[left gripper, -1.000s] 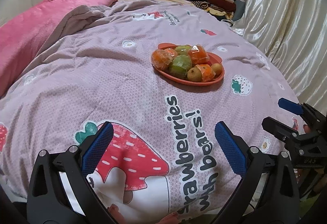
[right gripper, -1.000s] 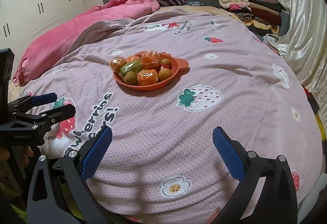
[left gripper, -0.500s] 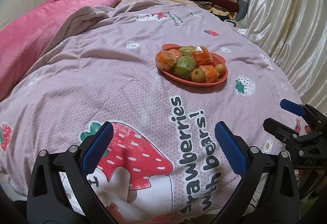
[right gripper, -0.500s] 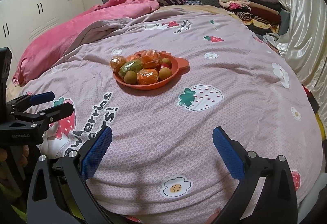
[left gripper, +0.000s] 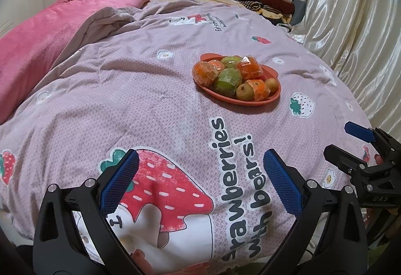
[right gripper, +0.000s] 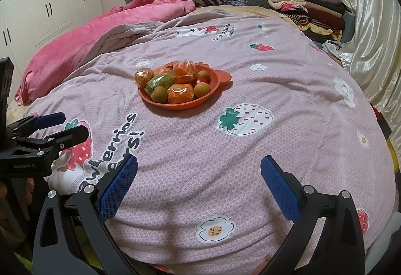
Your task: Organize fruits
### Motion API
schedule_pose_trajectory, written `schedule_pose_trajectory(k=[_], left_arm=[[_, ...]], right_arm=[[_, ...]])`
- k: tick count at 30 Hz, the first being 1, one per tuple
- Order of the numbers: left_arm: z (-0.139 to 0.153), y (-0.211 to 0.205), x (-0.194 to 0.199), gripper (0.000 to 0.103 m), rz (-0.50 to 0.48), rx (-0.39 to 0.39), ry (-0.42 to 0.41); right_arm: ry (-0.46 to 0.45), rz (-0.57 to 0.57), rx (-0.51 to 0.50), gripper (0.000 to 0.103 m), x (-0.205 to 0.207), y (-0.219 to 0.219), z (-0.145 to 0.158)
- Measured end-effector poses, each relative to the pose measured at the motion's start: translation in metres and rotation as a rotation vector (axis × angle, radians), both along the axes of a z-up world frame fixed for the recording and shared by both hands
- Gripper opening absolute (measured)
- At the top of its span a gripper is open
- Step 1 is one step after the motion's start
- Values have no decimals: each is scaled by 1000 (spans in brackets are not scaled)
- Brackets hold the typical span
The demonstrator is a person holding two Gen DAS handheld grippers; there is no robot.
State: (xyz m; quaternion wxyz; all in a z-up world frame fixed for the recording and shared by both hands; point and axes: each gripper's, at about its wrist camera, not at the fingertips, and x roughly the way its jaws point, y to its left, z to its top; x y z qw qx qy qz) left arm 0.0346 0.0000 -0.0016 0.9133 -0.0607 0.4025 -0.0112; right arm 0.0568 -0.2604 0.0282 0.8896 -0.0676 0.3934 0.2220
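Bed (right gripper: 288, 144) w/ lilac strawberry-print duvet. Orange dish (right gripper: 213, 92) of fruit sits mid-bed, directly on duvet. Pink blanket (right gripper: 87, 44) bunched along left edge; folded clothes stack (right gripper: 310, 6) at far right corner by headboard.

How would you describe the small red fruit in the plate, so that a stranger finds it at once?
On the pink strawberry quilt lies an orange plate heaped with fruit. Look at its right side, between two brown kiwis. The red fruit is the only red piece, bare of plastic and half hidden.
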Motion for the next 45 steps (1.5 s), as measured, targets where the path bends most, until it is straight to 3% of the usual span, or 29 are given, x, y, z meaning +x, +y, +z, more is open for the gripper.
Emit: schedule_pose_trajectory(k=[45], left_arm=[[2, 0, -1, 93, 11, 32, 3]], right_arm=[[6, -3, -5, 98, 2, -2, -1]])
